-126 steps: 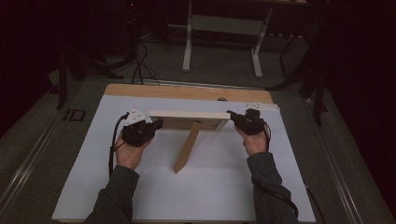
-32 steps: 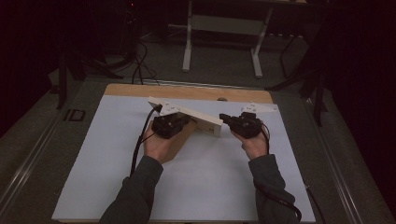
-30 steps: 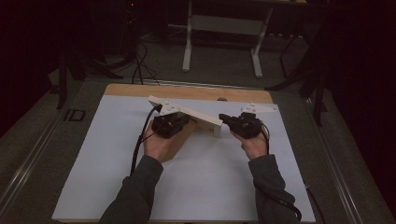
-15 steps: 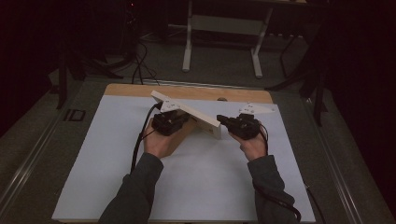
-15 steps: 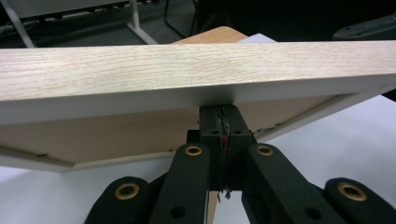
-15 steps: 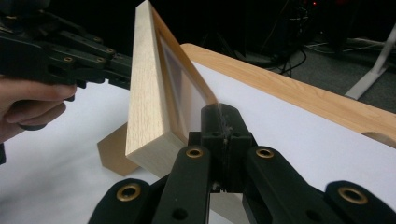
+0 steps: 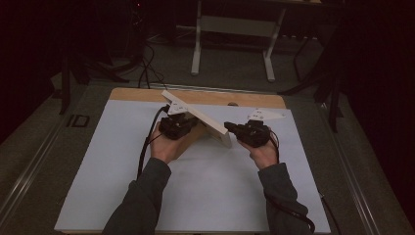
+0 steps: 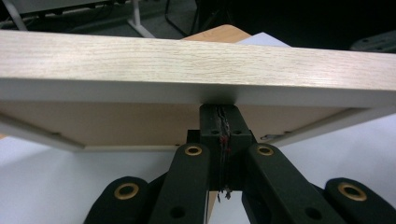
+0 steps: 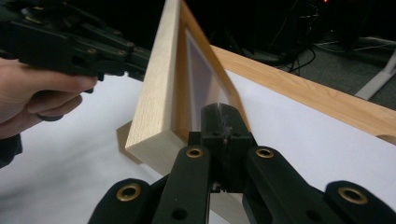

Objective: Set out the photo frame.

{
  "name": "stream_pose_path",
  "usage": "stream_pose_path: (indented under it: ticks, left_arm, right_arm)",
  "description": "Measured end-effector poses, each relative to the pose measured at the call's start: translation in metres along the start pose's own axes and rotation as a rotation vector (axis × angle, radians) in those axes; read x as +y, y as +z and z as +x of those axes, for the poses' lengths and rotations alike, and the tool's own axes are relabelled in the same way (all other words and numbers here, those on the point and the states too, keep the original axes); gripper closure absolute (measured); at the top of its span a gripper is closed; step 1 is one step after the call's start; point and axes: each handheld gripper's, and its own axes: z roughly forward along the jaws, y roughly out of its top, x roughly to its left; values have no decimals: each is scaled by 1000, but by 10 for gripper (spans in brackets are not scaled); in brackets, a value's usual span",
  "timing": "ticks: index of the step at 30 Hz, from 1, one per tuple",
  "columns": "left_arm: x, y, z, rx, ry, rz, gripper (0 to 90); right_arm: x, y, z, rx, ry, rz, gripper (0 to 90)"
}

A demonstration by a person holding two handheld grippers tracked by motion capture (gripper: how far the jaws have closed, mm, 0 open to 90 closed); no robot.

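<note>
A light wooden picture frame stands on edge across the white mat, running diagonally with its left end farther away. Its brown prop points toward me. My left gripper is shut, and in the left gripper view its tips press against the frame's back edge from behind. My right gripper is also shut, and its tips sit against the frame at its near right end. The left gripper and its hand appear beyond the frame in the right gripper view.
The mat lies on a wooden tabletop whose far strip is bare. A small dark spot sits on that strip. Beyond the table stand a desk frame's white legs and floor cables.
Since the oldest frame my left hand has moved right, behind the frame, and the frame has swung diagonal. Over the last second its far left end turned slightly farther away.
</note>
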Motion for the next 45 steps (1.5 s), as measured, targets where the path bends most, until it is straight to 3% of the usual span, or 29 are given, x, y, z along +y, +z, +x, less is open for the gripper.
stream_pose_path:
  ticks: [23, 37, 45]
  left_arm:
    - [1, 7, 3, -1, 25, -16, 900]
    - [2, 9, 7, -27, -5, -13, 900]
    - [4, 11, 10, -38, -9, -5, 900]
  right_arm:
    - [2, 9, 21, 60, -63, 37, 896]
    - [3, 14, 37, 74, -135, 71, 896]
    - [4, 19, 44, 96, -152, 78, 896]
